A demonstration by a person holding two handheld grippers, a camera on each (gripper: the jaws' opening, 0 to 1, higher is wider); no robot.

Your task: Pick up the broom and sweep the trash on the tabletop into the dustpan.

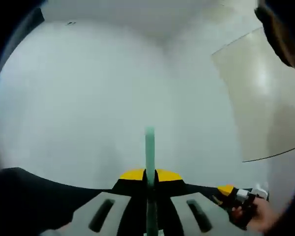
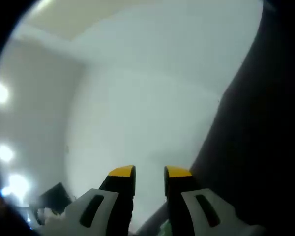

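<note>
In the left gripper view the left gripper (image 1: 150, 178) has its yellow-tipped fingers (image 1: 132, 175) drawn together on a slim pale-green handle (image 1: 150, 152), which rises straight up between them against a bare white wall (image 1: 88, 98). I judge this to be the broom's handle, though the brush end is out of sight, so that reading rests on the task. The clamp sits low on the shaft, leaving a short length standing above the fingers, which suits steering a sweep. At the lower right of that view the right gripper (image 1: 231, 194) appears, held in a person's hand (image 1: 258, 219). In the right gripper view the right gripper (image 2: 150, 177) has its fingers (image 2: 122, 173) slightly apart with only white wall in the gap between them; a grey bar (image 2: 155, 219) and a bit of green (image 2: 163, 227) lie low behind them, too blurred to name. Both cameras point at wall and ceiling, so neither bench, trash nor dustpan can be placed.
</note>
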